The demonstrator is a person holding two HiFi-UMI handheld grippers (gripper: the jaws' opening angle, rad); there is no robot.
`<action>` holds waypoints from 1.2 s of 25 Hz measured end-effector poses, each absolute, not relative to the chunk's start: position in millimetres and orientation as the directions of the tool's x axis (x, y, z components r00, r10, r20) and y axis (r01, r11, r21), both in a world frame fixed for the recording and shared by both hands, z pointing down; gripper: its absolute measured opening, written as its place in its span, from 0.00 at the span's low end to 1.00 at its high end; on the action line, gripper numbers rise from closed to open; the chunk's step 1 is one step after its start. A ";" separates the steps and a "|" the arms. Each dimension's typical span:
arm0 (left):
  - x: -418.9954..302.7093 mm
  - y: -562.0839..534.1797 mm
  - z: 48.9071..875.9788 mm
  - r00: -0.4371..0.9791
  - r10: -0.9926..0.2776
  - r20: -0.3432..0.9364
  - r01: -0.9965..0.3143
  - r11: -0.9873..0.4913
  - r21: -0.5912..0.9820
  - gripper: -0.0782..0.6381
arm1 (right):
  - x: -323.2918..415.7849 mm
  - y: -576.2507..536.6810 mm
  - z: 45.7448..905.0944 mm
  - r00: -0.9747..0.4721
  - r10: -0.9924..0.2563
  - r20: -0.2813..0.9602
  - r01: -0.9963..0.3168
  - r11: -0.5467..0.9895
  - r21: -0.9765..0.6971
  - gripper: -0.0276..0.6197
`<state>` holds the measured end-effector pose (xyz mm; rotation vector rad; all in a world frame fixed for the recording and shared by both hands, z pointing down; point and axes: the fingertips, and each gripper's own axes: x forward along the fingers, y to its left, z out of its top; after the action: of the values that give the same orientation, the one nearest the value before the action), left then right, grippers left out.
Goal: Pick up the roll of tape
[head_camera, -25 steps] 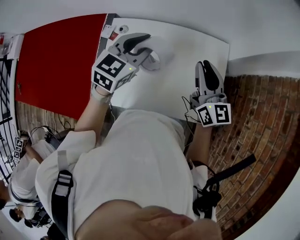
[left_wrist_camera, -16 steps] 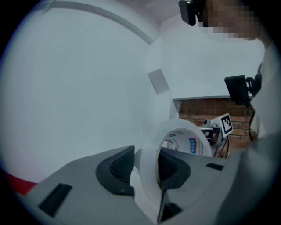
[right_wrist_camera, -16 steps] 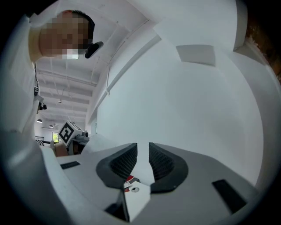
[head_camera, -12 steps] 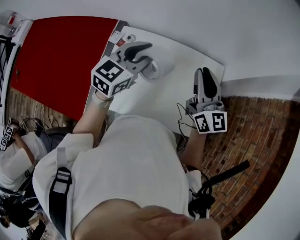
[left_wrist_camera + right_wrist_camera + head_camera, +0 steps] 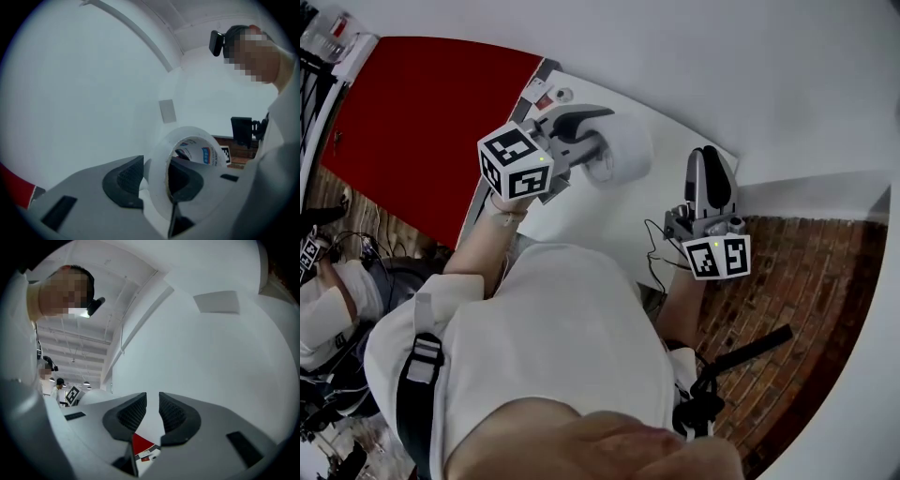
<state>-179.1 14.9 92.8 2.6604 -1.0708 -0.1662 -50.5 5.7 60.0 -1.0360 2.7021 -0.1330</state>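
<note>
A white roll of tape (image 5: 626, 153) hangs above the white table (image 5: 591, 211), lifted clear of it. My left gripper (image 5: 602, 141) is shut on its wall, one jaw inside the core and one outside. In the left gripper view the roll (image 5: 197, 137) stands on edge between the dark pads (image 5: 125, 177), with blue print showing inside the core. My right gripper (image 5: 710, 167) hovers over the table's right edge with its jaws nearly together. In the right gripper view this gripper (image 5: 153, 409) has nothing between its pads.
A red surface (image 5: 422, 112) adjoins the table on the left, with small items (image 5: 546, 94) at the table's far corner. Brick floor (image 5: 806, 281) lies to the right. A white wall stands behind the table. People stand at the far left.
Both grippers have risen. The left one has carried the roll of tape up off the table, and it now hangs in the air.
</note>
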 end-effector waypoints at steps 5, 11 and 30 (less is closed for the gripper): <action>-176.6 19.0 80.3 0.740 -0.668 -0.076 -0.607 -0.712 0.354 0.27 | -51.3 7.9 51.2 -0.724 -0.652 -0.226 -0.616 0.758 -0.215 0.14; -175.7 18.5 77.2 0.743 -0.663 -0.091 -0.597 -0.718 0.358 0.27 | -51.7 7.1 51.0 -0.730 -0.645 -0.228 -0.600 0.764 -0.240 0.14; -173.9 5.5 90.3 0.750 -0.658 -0.069 -0.592 -0.713 0.376 0.27 | -46.4 0.4 60.7 -0.734 -0.647 -0.204 -0.615 0.762 -0.204 0.14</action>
<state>-173.9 5.5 90.3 2.6184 -0.9660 -0.2829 -46.4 0.4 60.7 -0.9854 2.6965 -0.1783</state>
